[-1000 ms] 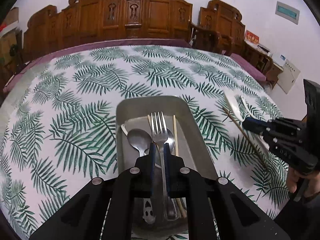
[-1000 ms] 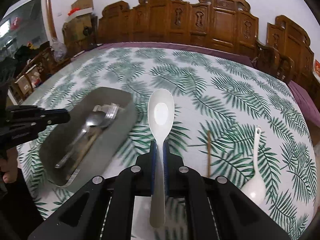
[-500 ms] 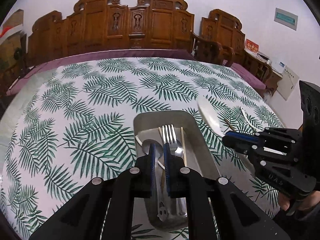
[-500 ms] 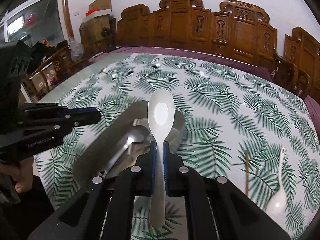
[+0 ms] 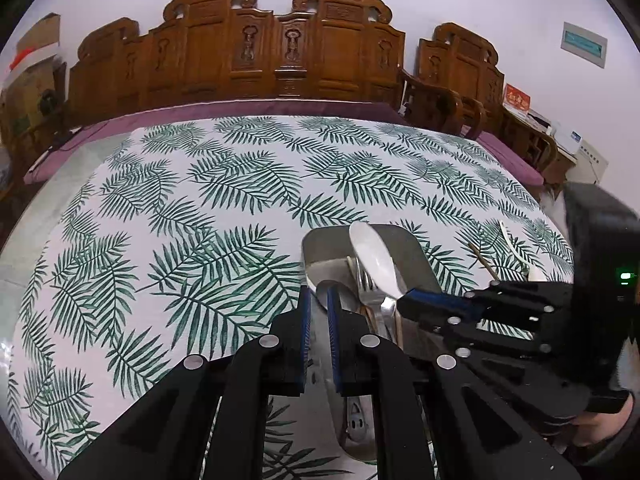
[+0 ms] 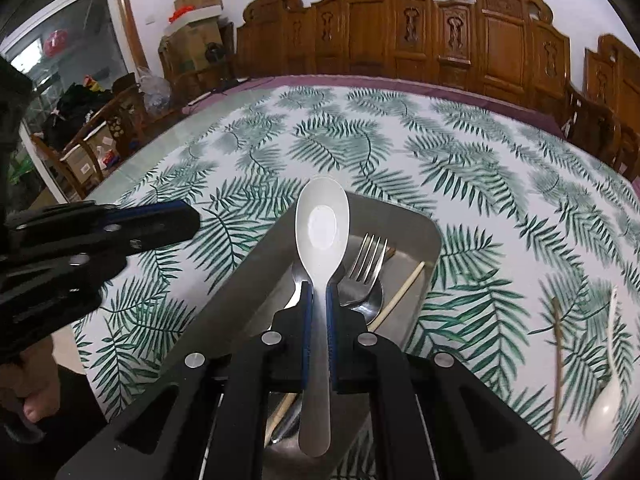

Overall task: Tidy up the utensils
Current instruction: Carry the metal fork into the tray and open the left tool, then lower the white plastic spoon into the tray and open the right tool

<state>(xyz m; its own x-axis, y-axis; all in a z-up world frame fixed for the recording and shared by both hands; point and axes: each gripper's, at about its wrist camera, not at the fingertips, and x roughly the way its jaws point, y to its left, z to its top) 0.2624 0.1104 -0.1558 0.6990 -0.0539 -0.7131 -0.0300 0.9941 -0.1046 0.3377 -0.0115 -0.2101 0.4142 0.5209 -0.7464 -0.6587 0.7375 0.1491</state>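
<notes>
My right gripper (image 6: 316,300) is clamped on the handle of a white spoon (image 6: 322,224), whose bowl sticks out past my fingertips, above the tray (image 6: 256,256). In the tray lie a fork (image 6: 366,256), a metal spoon and chopsticks. My left gripper (image 5: 318,300) hangs over the tray's near end, jaws nearly together on nothing. Another white spoon (image 6: 606,396) and a chopstick (image 6: 556,360) lie on the table's right side.
</notes>
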